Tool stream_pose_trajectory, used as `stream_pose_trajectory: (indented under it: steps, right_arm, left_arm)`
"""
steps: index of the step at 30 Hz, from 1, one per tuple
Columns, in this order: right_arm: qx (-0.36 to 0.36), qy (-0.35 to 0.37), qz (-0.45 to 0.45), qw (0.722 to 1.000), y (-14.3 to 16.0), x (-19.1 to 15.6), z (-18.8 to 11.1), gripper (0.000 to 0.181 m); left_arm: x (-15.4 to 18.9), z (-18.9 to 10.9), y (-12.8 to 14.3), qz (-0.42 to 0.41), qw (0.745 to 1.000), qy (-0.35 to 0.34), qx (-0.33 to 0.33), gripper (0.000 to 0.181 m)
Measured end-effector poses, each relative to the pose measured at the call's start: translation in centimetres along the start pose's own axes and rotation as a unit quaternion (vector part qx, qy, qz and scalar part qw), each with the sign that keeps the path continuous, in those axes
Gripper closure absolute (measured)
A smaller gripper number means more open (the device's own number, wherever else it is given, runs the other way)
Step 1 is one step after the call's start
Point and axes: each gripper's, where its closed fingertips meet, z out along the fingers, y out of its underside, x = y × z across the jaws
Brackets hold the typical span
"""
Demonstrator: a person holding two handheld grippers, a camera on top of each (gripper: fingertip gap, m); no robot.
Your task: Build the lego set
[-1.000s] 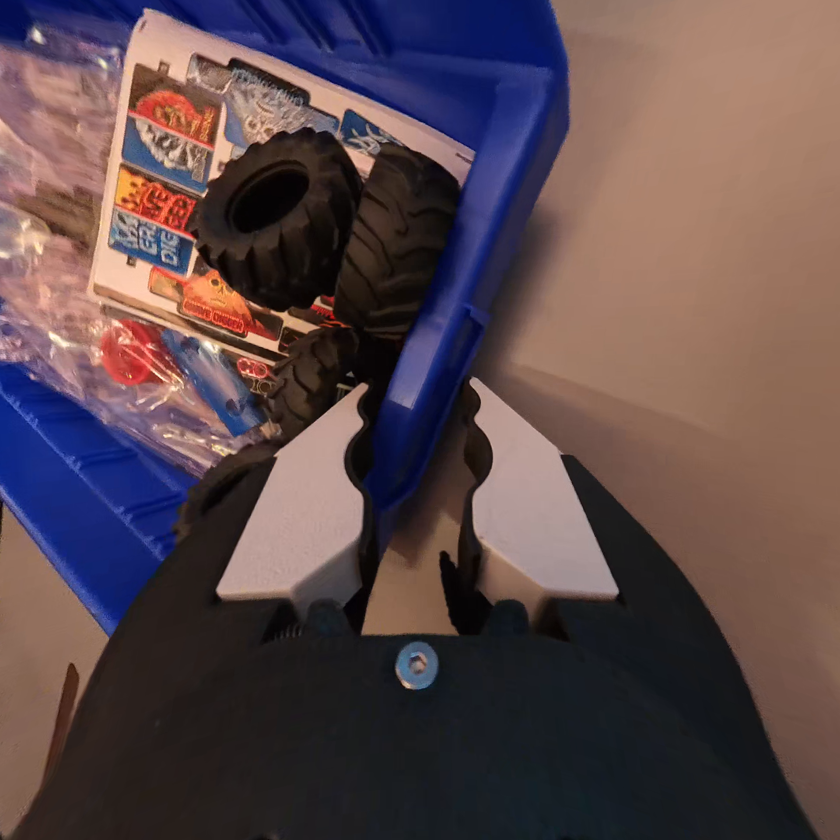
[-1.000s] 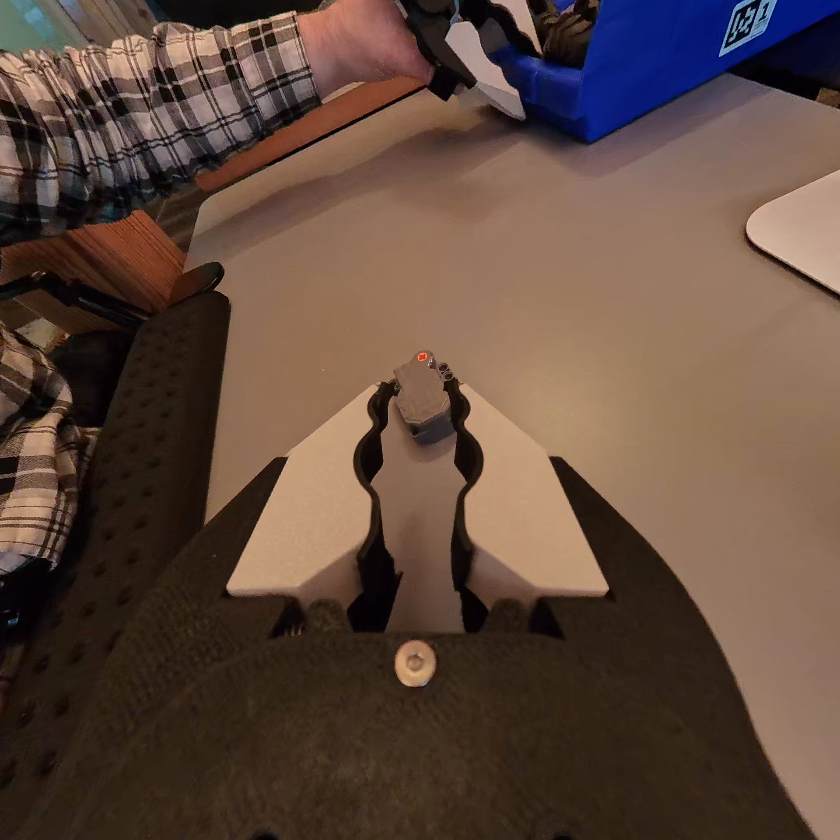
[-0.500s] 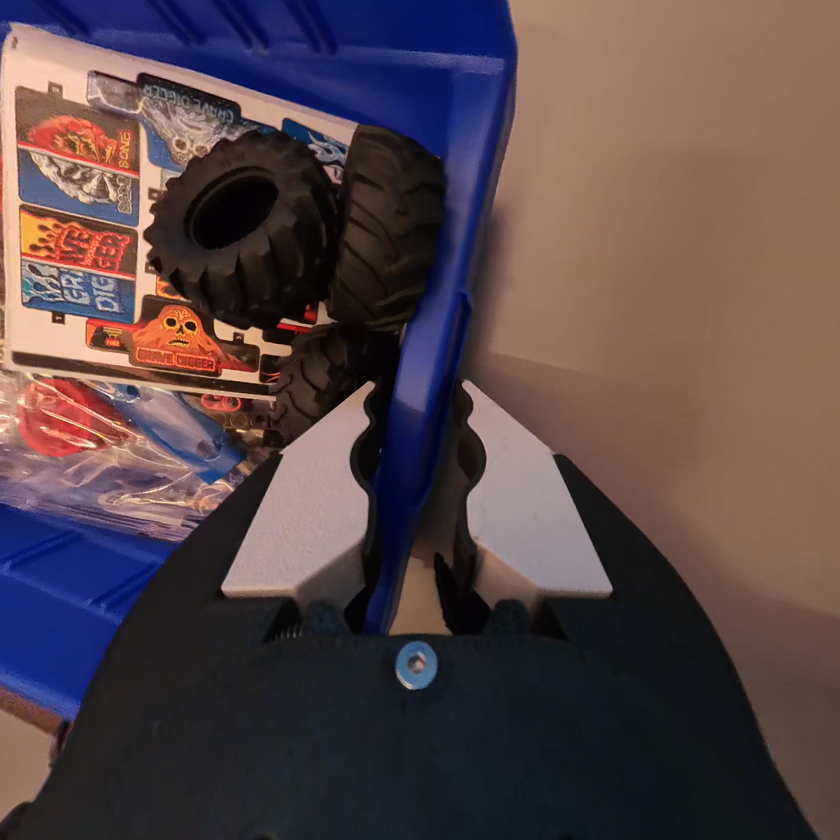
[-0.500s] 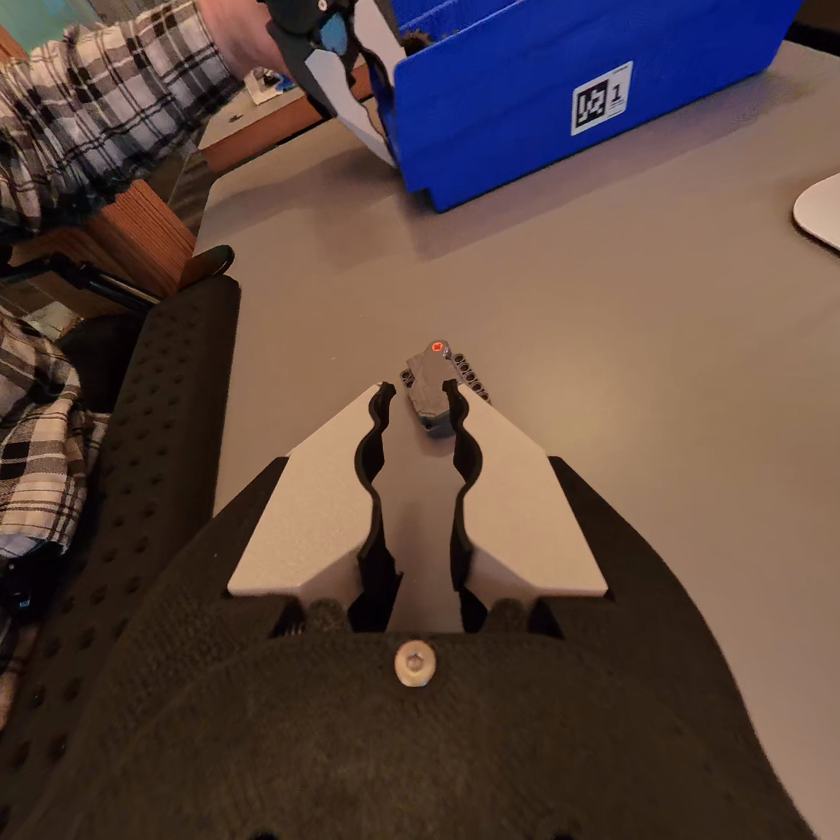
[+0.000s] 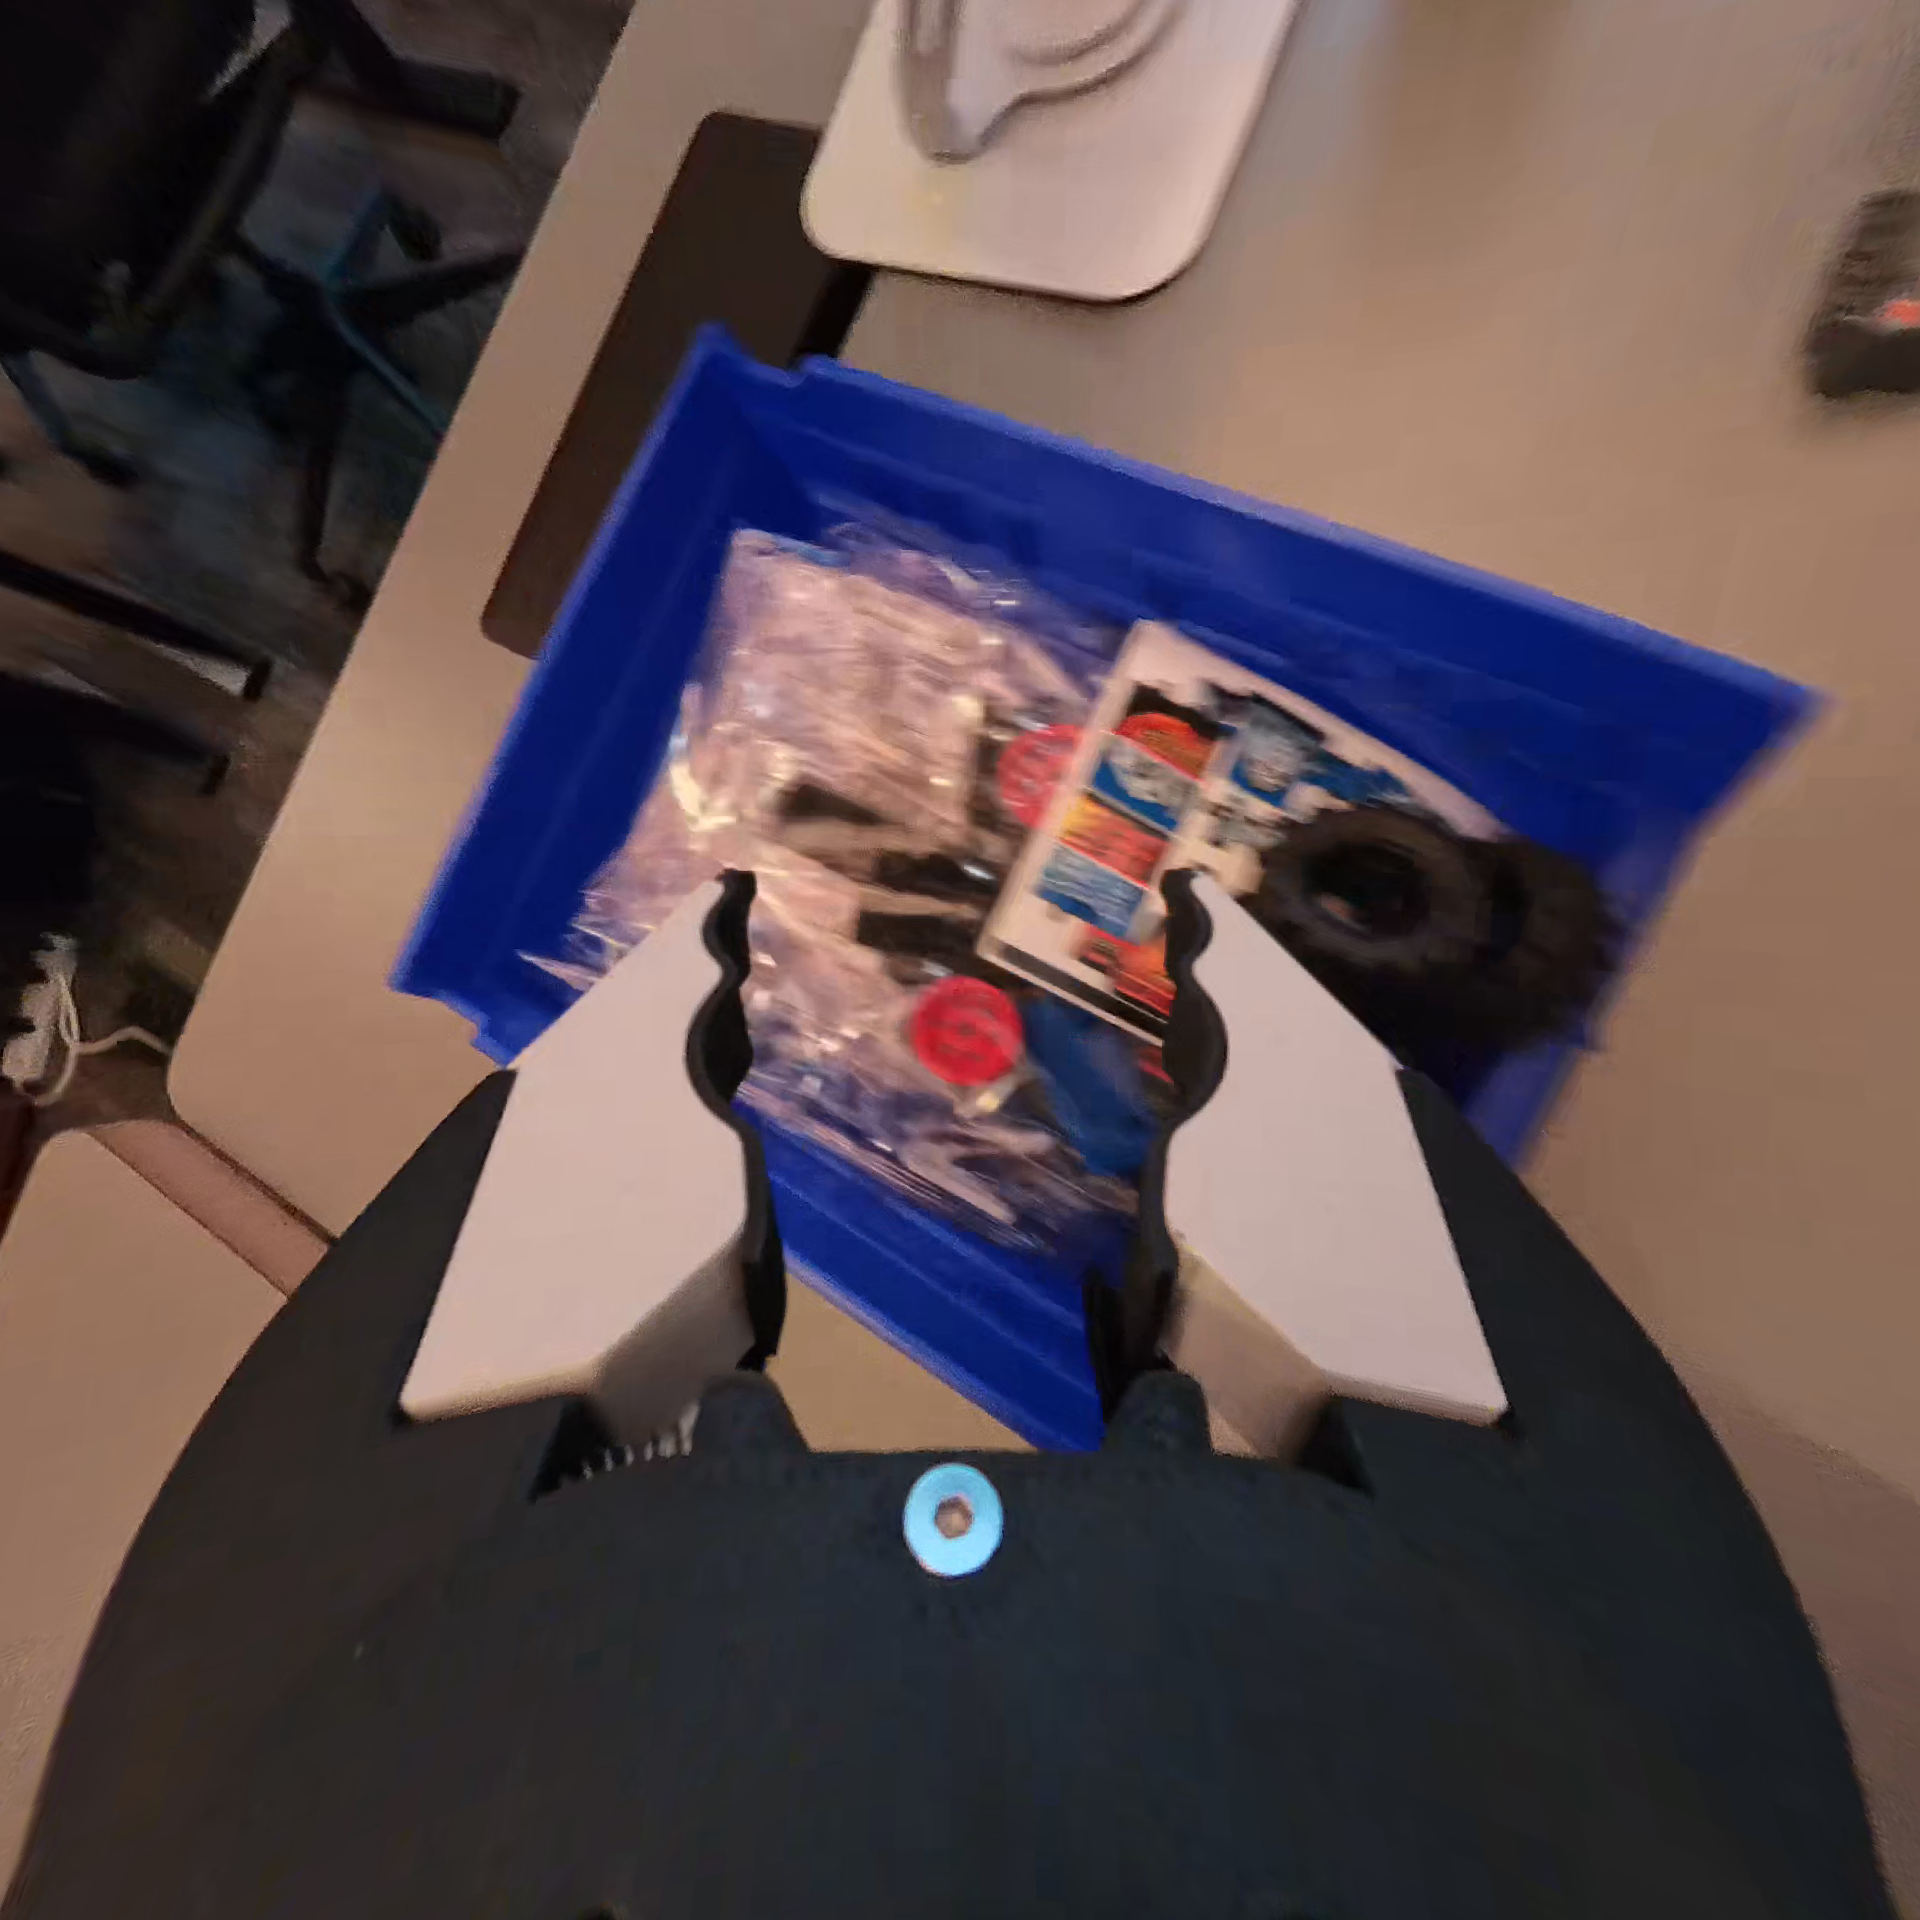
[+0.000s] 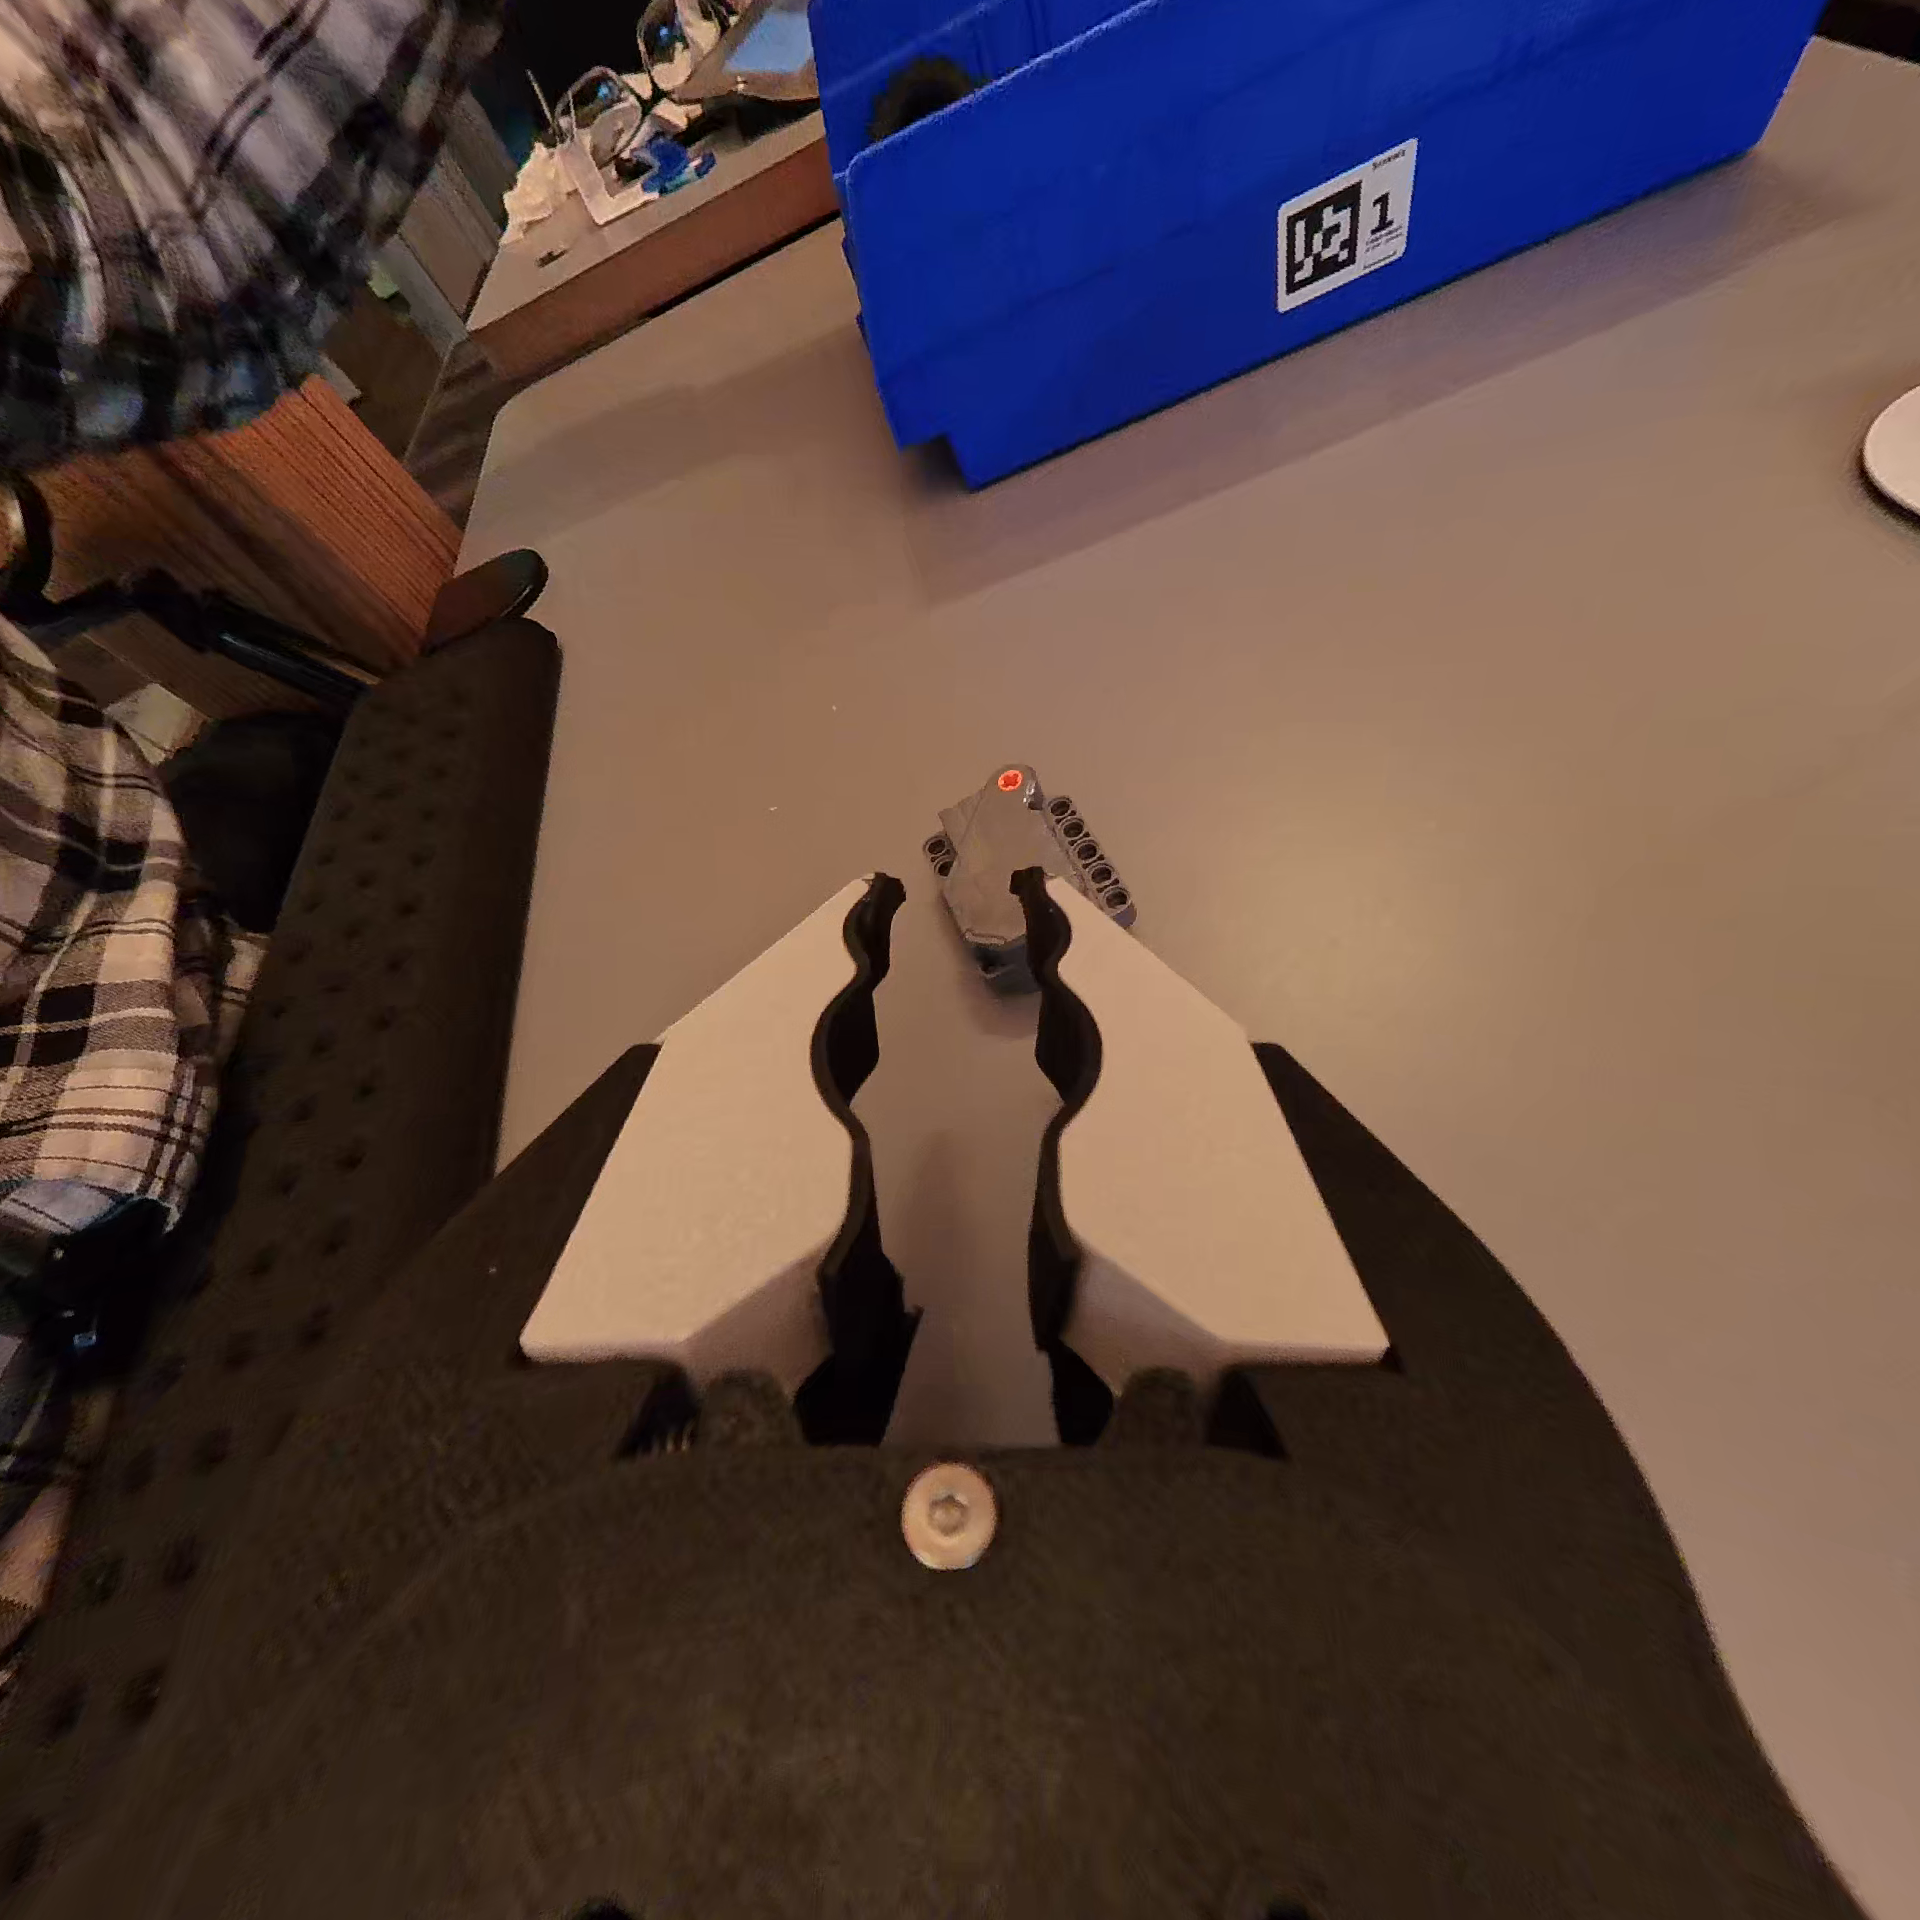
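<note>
A blue bin (image 5: 914,488) sits on the grey table (image 5: 1507,447). It holds clear bags of parts (image 5: 831,748), a sticker sheet (image 5: 1101,831), black tyres (image 5: 1455,914) and a red round part (image 5: 961,1029). My left gripper (image 5: 956,883) is wide open and empty above the bin; this view is blurred. In the right wrist view a small grey lego assembly (image 6: 987,842) with a red dot lies on the table (image 6: 1455,831). My right gripper (image 6: 956,883) is open just short of it, and its right fingertip (image 6: 1029,894) overlaps the piece. The bin (image 6: 1091,312) stands farther back.
A white stand base is behind the bin (image 5: 1018,208) and at the right edge (image 6: 1896,457). A dark object (image 5: 1870,301) lies far right. A plaid sleeve (image 6: 156,187) and a black perforated pad (image 6: 416,883) are on the left, past the table edge. About 35 cm separates my left fingertips from my right.
My left gripper has let go of the bin wall, opened wide and pulled back above the bin. The bin has slid closer to the grey assembly. My right gripper has drawn back from the grey assembly.
</note>
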Motion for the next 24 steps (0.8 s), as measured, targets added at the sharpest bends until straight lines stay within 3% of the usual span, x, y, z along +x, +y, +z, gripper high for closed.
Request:
stream_pose_trajectory:
  steps: [3, 4, 6, 8, 9, 10, 12, 18, 24]
  right_arm:
    - [0.005, 0.000, -0.002, 1.000, -0.1, -0.1, -0.2, 0.159]
    - [0.008, -0.002, 0.000, 1.000, -0.2, -0.1, -0.3, 0.159]
    - [0.012, -0.005, 0.005, 1.000, -0.3, -0.1, -0.4, 0.159]
    - [0.013, -0.006, 0.006, 1.000, -0.3, -0.1, -0.5, 0.159]
    - [0.014, -0.007, 0.007, 1.000, -0.3, -0.2, -0.5, 0.159]
    - [0.015, -0.010, 0.007, 1.000, -0.4, -0.3, -0.6, 0.159]
    - [0.017, -0.014, 0.007, 1.000, -0.4, -0.4, -0.6, 0.159]
    - [0.017, -0.020, 0.011, 1.000, -0.3, -0.5, -0.5, 0.159]
    - [0.019, -0.020, 0.015, 1.000, -0.3, -0.4, -0.6, 0.159]
  left_arm:
    - [-5.5, 5.0, 1.2, -0.021, 0.998, -0.006, -0.064, 0.093]
    - [-6.1, 6.8, 1.7, -0.050, 0.996, 0.027, -0.076, 0.093]
    - [-4.7, 9.3, 2.5, -0.106, 0.982, 0.128, -0.090, 0.110]
    - [-4.0, 10.6, 3.4, -0.130, 0.971, 0.160, -0.118, 0.131]
    - [-3.9, 10.7, 3.6, -0.126, 0.970, 0.163, -0.127, 0.150]
    - [-3.8, 10.4, 3.2, -0.118, 0.973, 0.162, -0.115, 0.170]
    - [-3.7, 9.5, 2.3, -0.102, 0.980, 0.150, -0.084, 0.181]
    - [-4.5, 3.6, -2.1, -0.077, 0.992, 0.097, 0.026, 0.181]
    - [-6.2, -1.9, -5.5, -0.056, 0.995, 0.028, 0.077, 0.181]
